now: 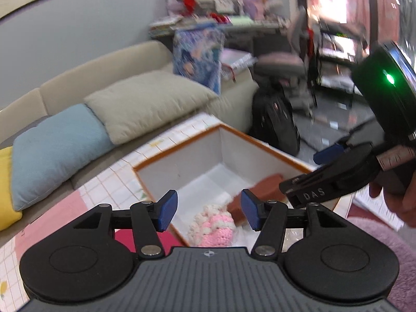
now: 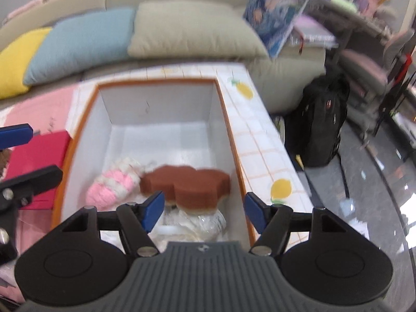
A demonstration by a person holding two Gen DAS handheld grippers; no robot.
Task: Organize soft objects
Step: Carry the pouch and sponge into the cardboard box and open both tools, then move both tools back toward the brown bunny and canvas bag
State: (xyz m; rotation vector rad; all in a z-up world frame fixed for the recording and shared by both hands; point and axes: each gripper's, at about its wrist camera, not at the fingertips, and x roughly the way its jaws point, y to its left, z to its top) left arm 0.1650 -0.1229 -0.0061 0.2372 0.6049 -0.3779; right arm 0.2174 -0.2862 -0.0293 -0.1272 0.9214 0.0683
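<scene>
An orange-rimmed white box (image 2: 226, 119) stands on the patterned table; it also shows in the left wrist view (image 1: 179, 145). Inside lie a pink-and-white knitted toy (image 2: 111, 187), a brown flower-shaped sponge (image 2: 187, 184) and a clear plastic packet (image 2: 197, 223). The toy (image 1: 215, 226) and sponge (image 1: 262, 189) also show in the left wrist view. My left gripper (image 1: 209, 212) is open and empty above the box's near edge. My right gripper (image 2: 204, 213) is open and empty just above the sponge and packet. The right gripper's body (image 1: 345, 171) shows at the right of the left wrist view.
A beige sofa (image 1: 135, 57) with blue (image 1: 57, 145), beige (image 1: 148, 101) and yellow cushions stands behind the table. A red box (image 2: 36, 161) lies left of the white box. A black backpack (image 2: 322, 122) stands on the floor to the right. A cluttered desk and chair are farther back.
</scene>
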